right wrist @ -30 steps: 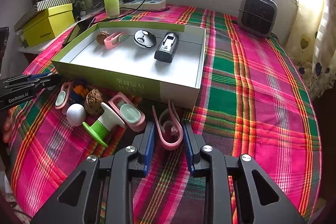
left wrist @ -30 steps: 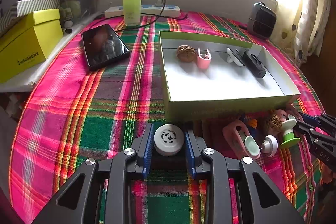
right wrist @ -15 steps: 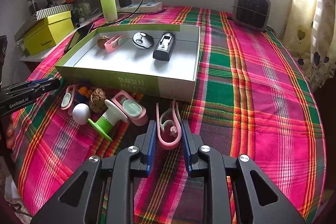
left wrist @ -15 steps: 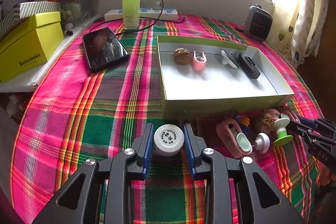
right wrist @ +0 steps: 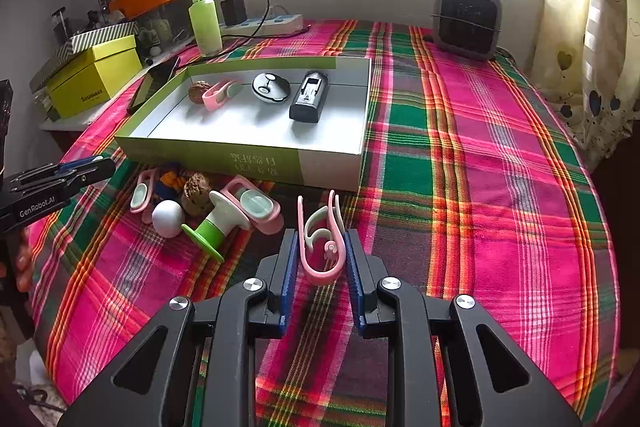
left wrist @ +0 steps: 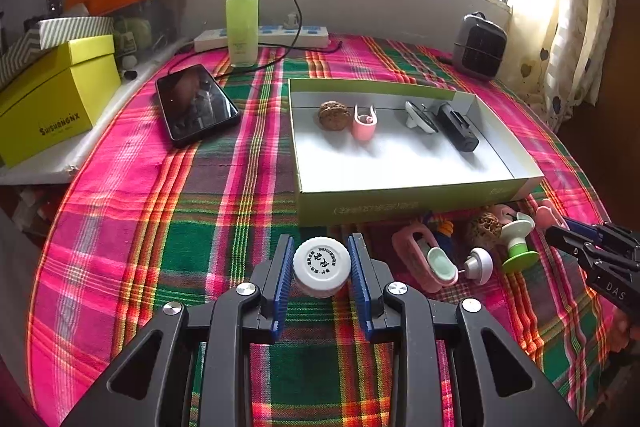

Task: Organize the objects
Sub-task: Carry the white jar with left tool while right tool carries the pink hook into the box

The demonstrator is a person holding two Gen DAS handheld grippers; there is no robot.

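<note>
The left gripper [left wrist: 321,267] has its jaws drawn in narrow around a white round cap [left wrist: 321,265], which sits squarely between the two blue pads, printed top facing the camera; both pads press its sides, so the cap is held. It seems lifted a little off the plaid cloth [left wrist: 172,211] covering the counter, though the view is too steep to be sure. Ahead of these jaws and slightly to their right lies the green tray [left wrist: 400,205], with a walnut [left wrist: 333,115], a pink clip [left wrist: 364,122], a white piece [left wrist: 418,115] and a black block [left wrist: 457,126] in a row along its far side. To the right of the jaws, just in front of the tray's near wall, a loose cluster rests on the cloth: a pink holder [left wrist: 424,259], a white knob [left wrist: 478,261], a second walnut [left wrist: 485,230] and a green-and-white stand [left wrist: 518,241].

The right gripper [right wrist: 321,263] has its jaws likewise narrow, closed on a pink-and-white U-shaped clip [right wrist: 322,247]. The clip's curved end lies between the pads and its two prongs point forward, beyond the fingertips, toward the tray's near right corner. The pads touch its sides. The cluster lies to the left of these jaws, and the tray stands ahead and left.
</note>
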